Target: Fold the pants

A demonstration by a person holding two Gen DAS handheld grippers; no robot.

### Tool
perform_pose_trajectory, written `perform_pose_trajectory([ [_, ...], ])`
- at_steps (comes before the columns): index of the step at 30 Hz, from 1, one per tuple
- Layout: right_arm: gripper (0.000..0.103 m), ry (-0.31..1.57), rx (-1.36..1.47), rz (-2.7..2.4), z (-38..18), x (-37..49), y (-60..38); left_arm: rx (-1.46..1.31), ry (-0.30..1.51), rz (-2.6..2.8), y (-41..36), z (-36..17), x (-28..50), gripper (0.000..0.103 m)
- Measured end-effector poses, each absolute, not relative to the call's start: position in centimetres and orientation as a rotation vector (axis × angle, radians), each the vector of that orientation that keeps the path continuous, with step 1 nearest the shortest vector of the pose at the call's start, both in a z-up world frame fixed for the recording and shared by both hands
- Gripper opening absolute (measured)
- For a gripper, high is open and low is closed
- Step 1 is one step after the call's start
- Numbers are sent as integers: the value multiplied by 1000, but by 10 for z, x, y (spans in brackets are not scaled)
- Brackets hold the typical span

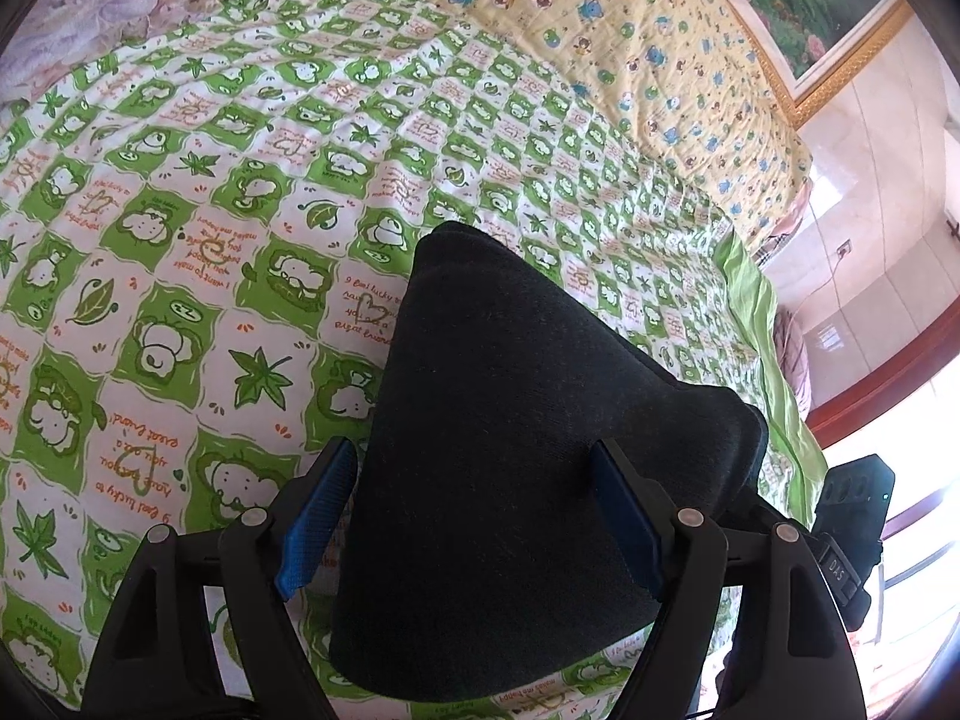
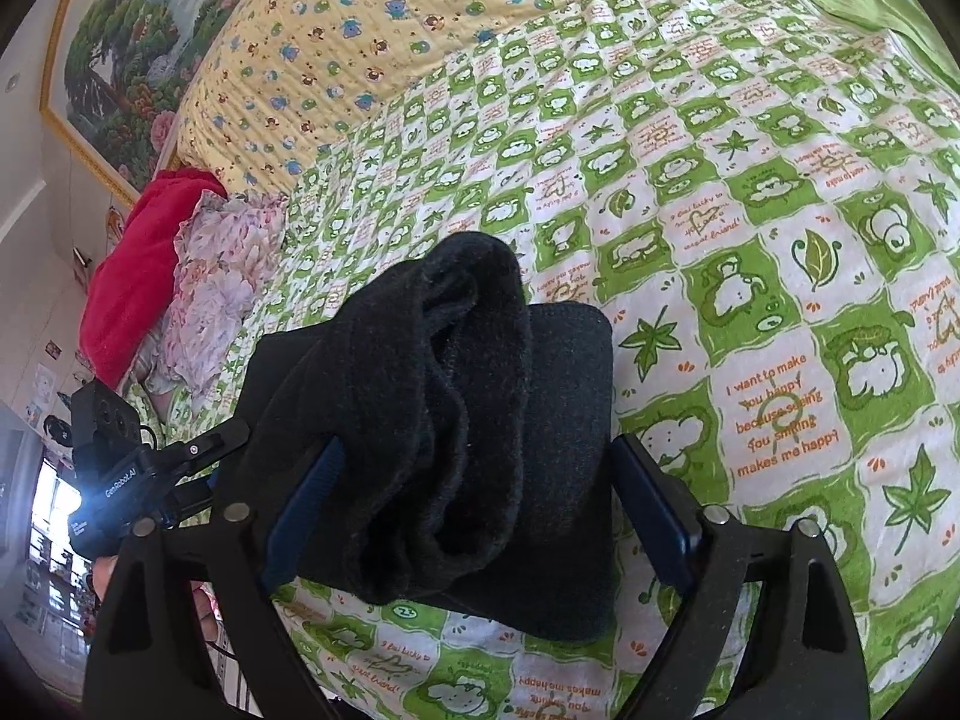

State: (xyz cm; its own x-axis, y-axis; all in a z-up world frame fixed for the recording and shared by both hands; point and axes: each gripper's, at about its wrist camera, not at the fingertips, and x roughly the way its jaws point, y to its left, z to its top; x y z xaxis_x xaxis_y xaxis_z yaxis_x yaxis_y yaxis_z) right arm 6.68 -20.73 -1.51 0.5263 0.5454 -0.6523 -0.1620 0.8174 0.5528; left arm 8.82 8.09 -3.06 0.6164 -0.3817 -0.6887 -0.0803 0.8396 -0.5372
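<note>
The black pants [image 1: 510, 450] lie folded into a thick bundle on the green-and-white checked sheet [image 1: 180, 300]. My left gripper [image 1: 474, 516] stands over the near end with its jaws wide. The left blue pad [image 1: 318, 516] is at the cloth's edge and the right pad [image 1: 630, 528] lies against the top of the cloth. In the right wrist view the pants [image 2: 468, 420] show rolled layers at the end. My right gripper [image 2: 474, 498] straddles that end with wide jaws, a pad close to each side. Sheet shows between the right pad [image 2: 654, 510] and the cloth.
A yellow quilt [image 2: 372, 30] covers the far part of the bed. A red cloth [image 2: 138, 264] and a flowered cloth [image 2: 210, 288] are piled at its side. A framed picture [image 1: 804, 6] hangs on the wall. A hand [image 2: 204, 600] holds the other gripper's body [image 2: 102, 480].
</note>
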Motion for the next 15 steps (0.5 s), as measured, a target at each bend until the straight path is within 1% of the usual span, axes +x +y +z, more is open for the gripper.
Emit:
perform_pose_trajectory([
  [6,80,934,479,446,-20,67,-211,-564,908,-181,78,-38,98,80],
  [15,77,926,476,455,-22,67,-211,-559,913,-182,73,-43,103,80],
])
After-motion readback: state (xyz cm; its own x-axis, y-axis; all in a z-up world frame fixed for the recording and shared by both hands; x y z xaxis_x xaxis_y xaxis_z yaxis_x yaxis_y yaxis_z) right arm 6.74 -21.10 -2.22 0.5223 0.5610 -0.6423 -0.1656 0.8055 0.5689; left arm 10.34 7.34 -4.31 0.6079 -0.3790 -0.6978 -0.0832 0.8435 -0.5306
